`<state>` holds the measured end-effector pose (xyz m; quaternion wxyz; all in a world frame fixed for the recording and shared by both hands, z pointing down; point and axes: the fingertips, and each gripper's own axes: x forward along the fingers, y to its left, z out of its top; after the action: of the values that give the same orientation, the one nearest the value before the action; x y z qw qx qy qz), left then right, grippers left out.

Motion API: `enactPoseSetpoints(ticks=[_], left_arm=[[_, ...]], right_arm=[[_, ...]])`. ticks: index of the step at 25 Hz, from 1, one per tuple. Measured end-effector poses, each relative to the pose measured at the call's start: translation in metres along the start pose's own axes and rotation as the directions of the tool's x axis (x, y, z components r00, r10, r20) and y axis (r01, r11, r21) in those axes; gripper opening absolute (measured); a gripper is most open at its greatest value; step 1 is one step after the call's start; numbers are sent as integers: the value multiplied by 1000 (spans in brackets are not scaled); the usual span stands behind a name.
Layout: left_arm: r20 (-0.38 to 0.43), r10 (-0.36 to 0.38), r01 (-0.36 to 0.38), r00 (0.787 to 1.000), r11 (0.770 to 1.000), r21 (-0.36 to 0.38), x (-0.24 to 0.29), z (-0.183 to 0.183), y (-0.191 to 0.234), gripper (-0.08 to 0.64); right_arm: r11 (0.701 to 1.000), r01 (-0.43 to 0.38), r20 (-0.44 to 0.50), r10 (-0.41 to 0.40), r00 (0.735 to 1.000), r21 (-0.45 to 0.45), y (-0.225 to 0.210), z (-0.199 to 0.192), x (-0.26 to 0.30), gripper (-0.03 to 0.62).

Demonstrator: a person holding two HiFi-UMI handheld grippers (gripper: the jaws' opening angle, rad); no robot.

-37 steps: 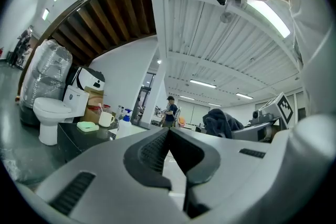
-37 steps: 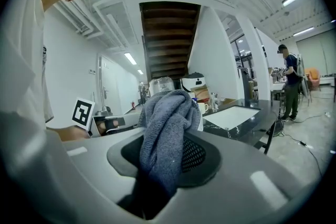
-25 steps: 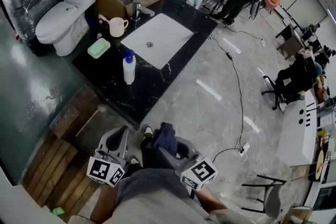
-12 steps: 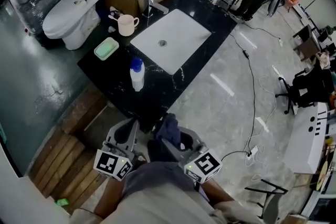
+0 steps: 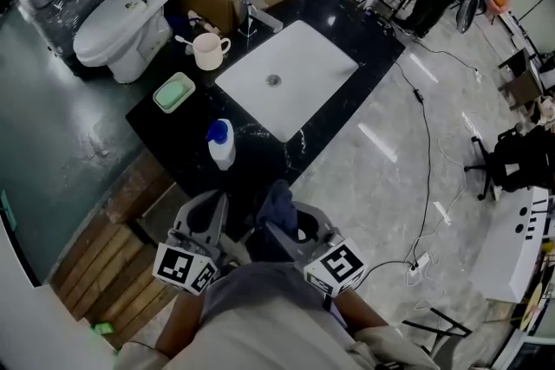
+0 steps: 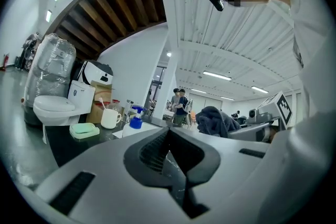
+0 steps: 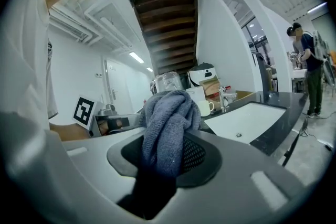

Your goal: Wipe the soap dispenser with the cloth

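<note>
From the head view I see a black counter (image 5: 347,30) with a white sink (image 5: 295,78) set in it. The soap dispenser (image 5: 220,145), a white bottle with a blue pump, stands upright on the counter, just beside the sink's near left corner. A green soap dish (image 5: 174,91) and a cup (image 5: 208,52) sit further back, and a toilet (image 5: 121,9) stands past them. My left gripper (image 5: 208,208) and right gripper (image 5: 284,225) are low in the picture, by the counter's near edge and apart from the dispenser. A dark blue cloth (image 5: 277,208) sticks up from the right one.

In the left gripper view the jaws are pressed together with nothing between them. The dispenser's blue pump shows small beyond them.

In the right gripper view the jaws are pinching the cloth, which bunches up above them. The sink lies off to the right.
</note>
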<state>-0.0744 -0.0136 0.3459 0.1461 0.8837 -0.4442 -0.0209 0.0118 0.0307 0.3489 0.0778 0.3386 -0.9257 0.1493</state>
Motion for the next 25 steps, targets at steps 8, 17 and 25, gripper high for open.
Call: enactPoseSetpoints(ticks=[8, 17, 25], left_arm=[[41, 61, -63, 997, 996, 63, 31, 25, 10, 6], [48, 140, -147, 989, 972, 182, 47, 44, 27, 6], [50, 167, -174, 985, 965, 198, 57, 50, 33, 8]], right_arm=[[997, -76, 42, 77, 996, -28, -36, 25, 13, 120], [984, -159, 100, 167, 981, -77, -58, 50, 23, 120], [974, -201, 102, 211, 972, -101, -61, 59, 32, 120]])
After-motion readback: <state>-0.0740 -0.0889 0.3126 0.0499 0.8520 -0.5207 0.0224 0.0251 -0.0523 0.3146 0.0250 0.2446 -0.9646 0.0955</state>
